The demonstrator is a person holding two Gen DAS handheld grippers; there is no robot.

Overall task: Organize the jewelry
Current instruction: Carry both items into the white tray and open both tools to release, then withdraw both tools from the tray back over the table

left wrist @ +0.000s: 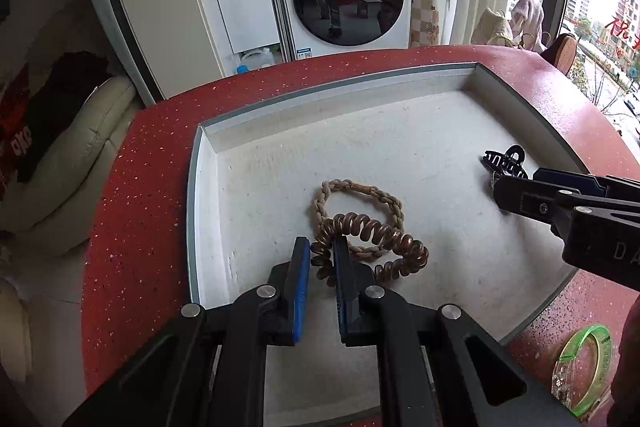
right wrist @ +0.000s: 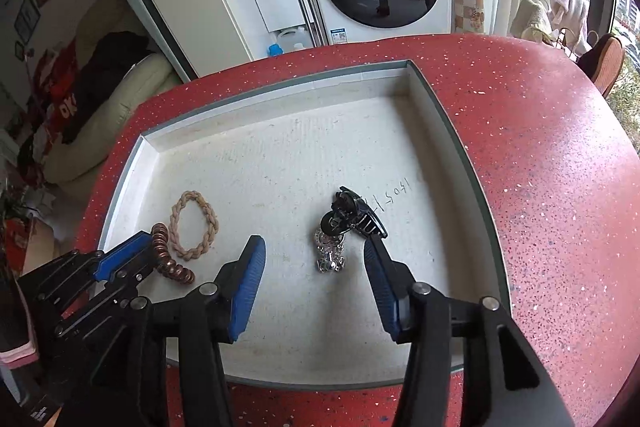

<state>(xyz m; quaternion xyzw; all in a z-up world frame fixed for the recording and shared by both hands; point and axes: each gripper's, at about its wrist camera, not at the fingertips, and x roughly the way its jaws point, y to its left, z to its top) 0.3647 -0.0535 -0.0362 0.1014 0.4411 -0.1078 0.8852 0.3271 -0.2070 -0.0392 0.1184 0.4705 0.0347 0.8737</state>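
Left wrist view: right gripper partly hides black claw clip.

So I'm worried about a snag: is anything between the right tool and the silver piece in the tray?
Nothing visible lies between them. The right tool is open, with the silver piece just ahead of its fingers. The black claw clip touches the piece's far end, beside the right finger tip.
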